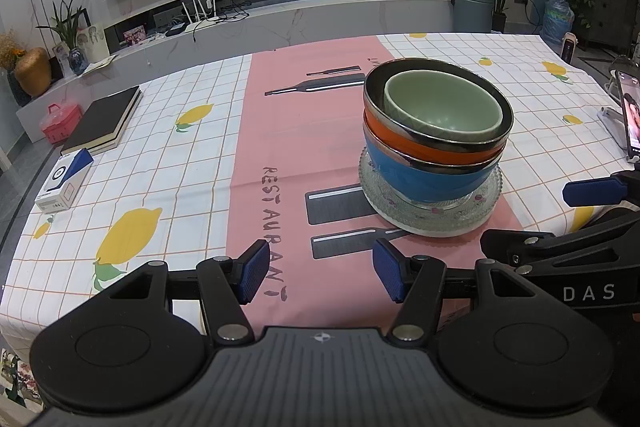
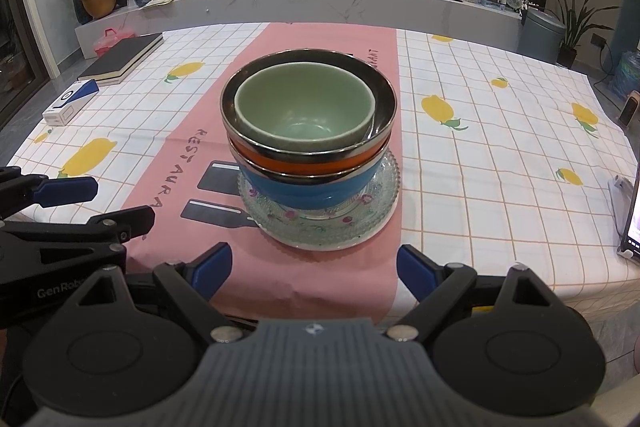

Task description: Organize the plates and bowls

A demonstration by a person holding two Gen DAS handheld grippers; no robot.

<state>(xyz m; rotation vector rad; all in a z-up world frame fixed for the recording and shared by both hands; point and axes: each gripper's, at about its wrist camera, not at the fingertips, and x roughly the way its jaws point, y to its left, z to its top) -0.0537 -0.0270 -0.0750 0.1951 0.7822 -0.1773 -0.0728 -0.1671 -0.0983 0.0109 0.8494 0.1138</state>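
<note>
One stack stands on the pink runner of the table. A pale green bowl (image 1: 442,107) (image 2: 304,107) nests in an orange bowl (image 1: 416,147) (image 2: 304,165) with a steel rim. That sits in a blue bowl (image 1: 420,179) (image 2: 308,191). Under them lie a patterned glass plate (image 1: 472,207) (image 2: 384,203) and a white plate (image 1: 432,230) (image 2: 320,247). My left gripper (image 1: 320,277) is open and empty, near and left of the stack. My right gripper (image 2: 314,273) is open and empty, just short of the stack.
A black notebook (image 1: 104,121) (image 2: 124,57) and a blue-and-white box (image 1: 64,183) (image 2: 72,103) lie at the table's left. A phone on a stand (image 1: 630,119) (image 2: 632,223) is at the right edge. Beyond the table runs a low TV console (image 2: 320,3).
</note>
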